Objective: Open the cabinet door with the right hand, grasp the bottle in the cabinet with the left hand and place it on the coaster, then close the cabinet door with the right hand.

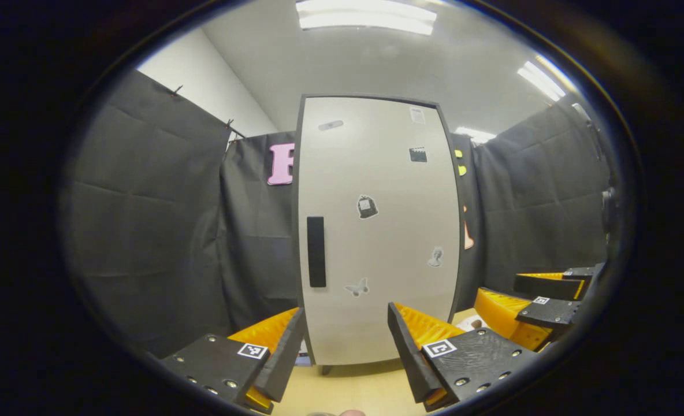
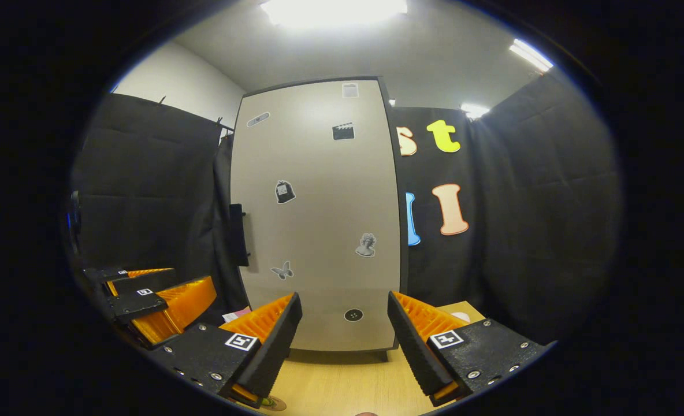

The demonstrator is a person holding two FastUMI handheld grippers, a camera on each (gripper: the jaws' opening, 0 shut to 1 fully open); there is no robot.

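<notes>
Two grippers: I hold one in each hand, both aimed at the cabinet front.
Left gripper [image 1: 346,341]: my fingers stand wide apart with nothing between them, low over the light wooden tabletop [image 1: 348,393].
Right gripper [image 2: 345,338]: likewise spread and empty; in the left gripper view it sits off to the right [image 1: 541,300], apart from the door.
Cabinet: the tall pale grey cabinet door [image 1: 376,231] with small stickers is shut and stands upright on the table; the black rectangular handle [image 1: 316,251] runs vertically near its left edge.
Bottle: hidden behind the shut door, so I cannot say where it stands.
Coaster: a round edge at the bottom of the right gripper view might be it; I cannot tell.
</notes>
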